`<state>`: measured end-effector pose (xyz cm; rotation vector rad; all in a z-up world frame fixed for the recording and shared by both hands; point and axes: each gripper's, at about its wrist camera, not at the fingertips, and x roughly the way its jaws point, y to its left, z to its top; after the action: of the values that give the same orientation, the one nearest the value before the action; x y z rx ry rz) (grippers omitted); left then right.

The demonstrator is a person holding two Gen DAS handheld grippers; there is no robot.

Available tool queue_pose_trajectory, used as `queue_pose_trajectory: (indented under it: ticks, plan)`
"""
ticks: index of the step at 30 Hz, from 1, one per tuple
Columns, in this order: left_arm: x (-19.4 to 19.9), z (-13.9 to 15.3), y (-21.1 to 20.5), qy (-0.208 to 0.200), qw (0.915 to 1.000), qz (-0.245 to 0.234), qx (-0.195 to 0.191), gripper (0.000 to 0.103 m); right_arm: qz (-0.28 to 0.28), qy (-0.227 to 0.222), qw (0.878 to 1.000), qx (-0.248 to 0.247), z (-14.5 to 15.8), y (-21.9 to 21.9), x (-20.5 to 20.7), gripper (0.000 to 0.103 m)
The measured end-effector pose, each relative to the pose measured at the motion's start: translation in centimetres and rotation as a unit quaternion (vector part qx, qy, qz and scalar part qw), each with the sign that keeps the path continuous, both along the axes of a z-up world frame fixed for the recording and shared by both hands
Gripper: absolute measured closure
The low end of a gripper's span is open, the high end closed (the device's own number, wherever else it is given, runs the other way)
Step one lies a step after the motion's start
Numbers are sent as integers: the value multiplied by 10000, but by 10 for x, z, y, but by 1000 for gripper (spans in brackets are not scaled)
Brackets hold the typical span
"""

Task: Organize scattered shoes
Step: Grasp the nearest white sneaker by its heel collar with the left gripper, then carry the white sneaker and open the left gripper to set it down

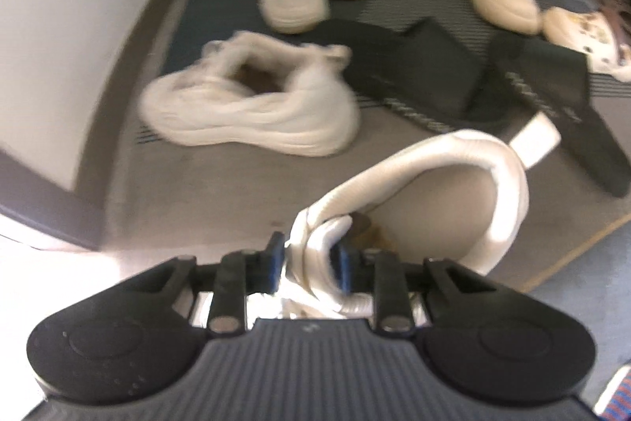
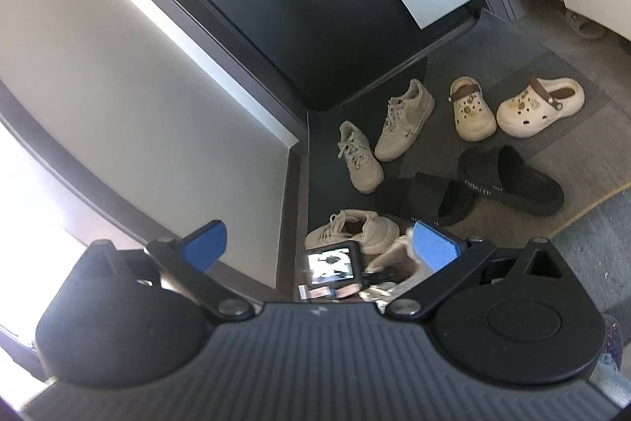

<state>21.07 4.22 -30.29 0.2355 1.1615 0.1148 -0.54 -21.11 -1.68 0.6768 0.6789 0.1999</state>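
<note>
While left tongs (image 1: 307, 263) clamp its collar, white sneaker (image 1: 434, 184) hangs heel-away.

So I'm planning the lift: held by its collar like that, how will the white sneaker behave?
The left tongs pinch the sneaker on its padded collar, which looks bunched, so it probably gives rather than holds stiff. Gripped at one edge, the shoe will likely hang and swing. Its chunky sole, like its mate's, suggests some weight for so small a grip.

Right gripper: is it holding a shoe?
No, the right gripper stands wide open, its blue pads apart, with nothing between them.
</note>
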Motion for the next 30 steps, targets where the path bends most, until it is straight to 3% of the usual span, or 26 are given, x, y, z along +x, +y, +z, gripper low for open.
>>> queue_pose_trajectory:
  ticks: [5, 9, 14, 16, 17, 19, 23, 28, 30]
  plan:
    - [7, 16, 53, -82, 9981, 1, 607, 75, 22, -50, 9999, 133, 2, -3, -3, 0]
    - [6, 11, 76, -147, 9966, -242, 778, 74, 173, -55, 9998, 89, 1, 1, 0, 0]
    - [6, -11, 88, 17, 9982, -375, 459, 72, 285, 121, 9995, -20, -5, 7, 6, 0]
    - [4, -16, 84, -164, 9976, -566, 355, 68, 340, 190, 9992, -81, -8, 9, 9, 0]
    - [3, -19, 82, -166, 9976, -569, 352, 61, 358, 207, 9991, -112, -8, 10, 10, 0]
    - [7, -23, 76, -211, 9970, -548, 503, 58, 418, 232, 9987, -175, -11, 12, 11, 0]
    - [11, -5, 80, -307, 9992, 6, 244, 37, 726, 210, 9970, -183, -10, 19, 14, 0]
    - [13, 18, 88, -361, 9990, 238, 79, 35, 1045, 79, 9936, -413, -7, 30, 12, 0]
    - [8, 50, 95, -539, 9969, 561, -97, 35, 1142, -14, 9921, -527, -5, 35, 7, 0]
